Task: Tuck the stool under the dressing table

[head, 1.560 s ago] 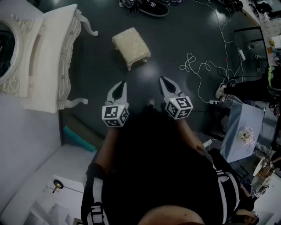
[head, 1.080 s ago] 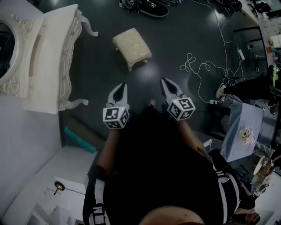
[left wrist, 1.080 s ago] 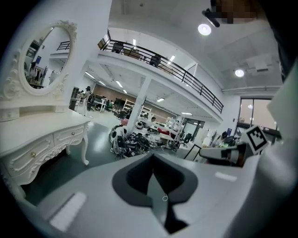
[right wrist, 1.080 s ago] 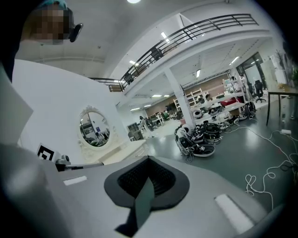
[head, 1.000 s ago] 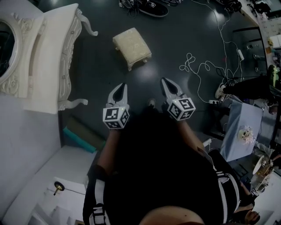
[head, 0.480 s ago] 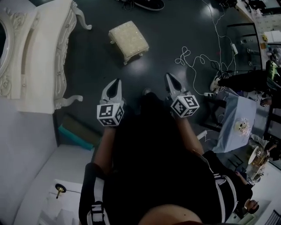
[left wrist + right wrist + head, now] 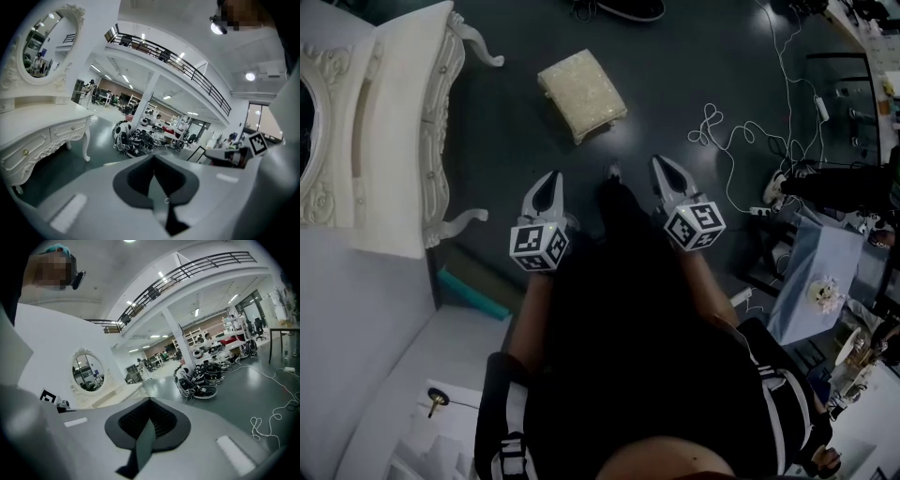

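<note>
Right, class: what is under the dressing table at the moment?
From the side, only floor shows between the legs of the dressing table. The stool stands apart, out on the floor. From above, the tabletop covers most of that space.

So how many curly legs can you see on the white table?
2. The far leg curls out from the dressing table's far end; the near leg curls out from its end closest to the person. Any back legs may be hidden under the tabletop.

Dim head view, bright fisheye gripper views, ceiling lamps, dark corners
</note>
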Demonstrator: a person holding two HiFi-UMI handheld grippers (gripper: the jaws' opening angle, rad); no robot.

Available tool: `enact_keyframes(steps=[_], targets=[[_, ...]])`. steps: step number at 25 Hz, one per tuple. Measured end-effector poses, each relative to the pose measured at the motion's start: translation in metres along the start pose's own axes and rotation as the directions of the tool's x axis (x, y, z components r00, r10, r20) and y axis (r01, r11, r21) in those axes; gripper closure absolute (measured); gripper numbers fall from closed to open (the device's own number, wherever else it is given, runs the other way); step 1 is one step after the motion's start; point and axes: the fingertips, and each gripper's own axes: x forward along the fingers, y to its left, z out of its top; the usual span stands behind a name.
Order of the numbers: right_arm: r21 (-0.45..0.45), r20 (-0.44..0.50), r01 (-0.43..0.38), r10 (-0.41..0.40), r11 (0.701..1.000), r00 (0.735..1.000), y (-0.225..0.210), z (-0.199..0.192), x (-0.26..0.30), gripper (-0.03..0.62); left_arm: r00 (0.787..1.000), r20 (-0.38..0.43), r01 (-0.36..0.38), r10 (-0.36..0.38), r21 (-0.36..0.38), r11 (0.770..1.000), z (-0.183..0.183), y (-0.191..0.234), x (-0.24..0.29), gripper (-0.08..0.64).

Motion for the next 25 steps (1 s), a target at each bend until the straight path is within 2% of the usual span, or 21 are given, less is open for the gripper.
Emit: enact_keyframes(steps=[10,18,25], targets=[[-0.012,-0.07,-0.145,0.144,0.989,0.987,-0.073,0.052,0.08,0.594,0.998,0.016,-0.066,0.067,-0.067,0.996,0.032,-0.029,0.105,0.551],[0.022,-0.092,-0.167,0.168,0.986,0.981,-0.104,0.066,0.136,0.594,0.99,-0.007,-0.139,0.14,-0.113,0.984,0.043,0.007,0.14,0.551],[0.013,-0.088,-0.177,0.177,0.984,0.98,-0.096,0.082,0.184,0.593,0.993,-0.024,-0.116,0.114,-0.149,0.982,0.056,0.047,0.172,0.551]])
